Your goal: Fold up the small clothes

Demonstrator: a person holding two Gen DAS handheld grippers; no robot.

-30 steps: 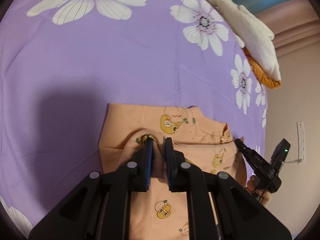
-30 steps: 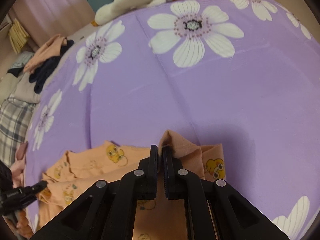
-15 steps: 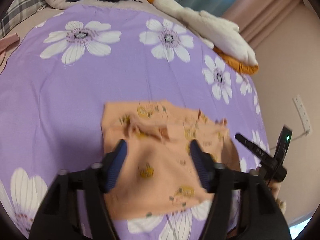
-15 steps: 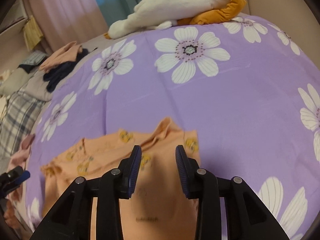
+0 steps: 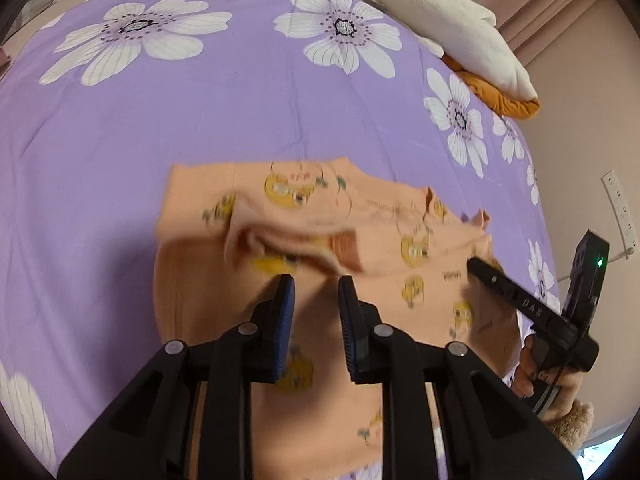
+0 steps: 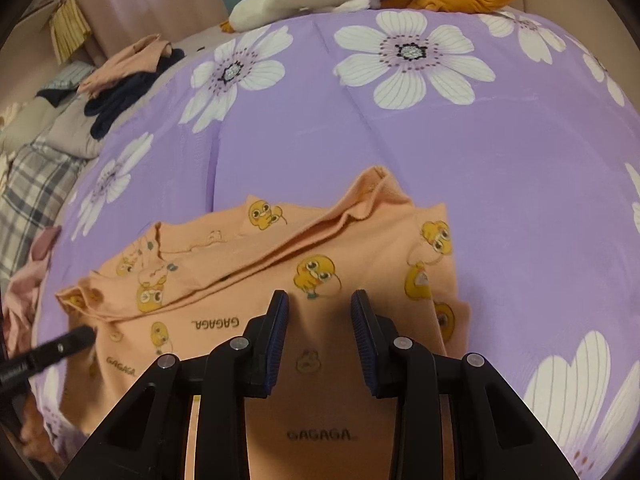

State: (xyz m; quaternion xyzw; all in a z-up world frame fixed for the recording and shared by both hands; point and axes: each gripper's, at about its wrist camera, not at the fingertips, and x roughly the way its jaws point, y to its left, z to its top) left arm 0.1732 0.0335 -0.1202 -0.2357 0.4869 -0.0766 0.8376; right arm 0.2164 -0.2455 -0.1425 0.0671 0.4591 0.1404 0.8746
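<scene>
A small orange garment with yellow duck prints (image 5: 384,216) lies folded on the purple flowered bed sheet (image 5: 200,120). My left gripper (image 5: 316,284) is open and empty, hovering just above the garment's near part. The right gripper shows at the right edge of the left wrist view (image 5: 520,300). In the right wrist view the same garment (image 6: 360,240) lies with a folded ridge across it. My right gripper (image 6: 320,300) is open and empty above it. The left gripper's finger (image 6: 60,346) shows at the left edge.
A white and orange plush toy (image 5: 452,28) lies at the far edge of the bed. A pile of other clothes (image 6: 128,68) and a plaid cloth (image 6: 32,184) lie to the far left. A wall socket (image 5: 620,208) is at the right.
Both grippers have opened and let go of the garment's folded edge. Both have lifted and pulled back, so more of the garment and bed shows.
</scene>
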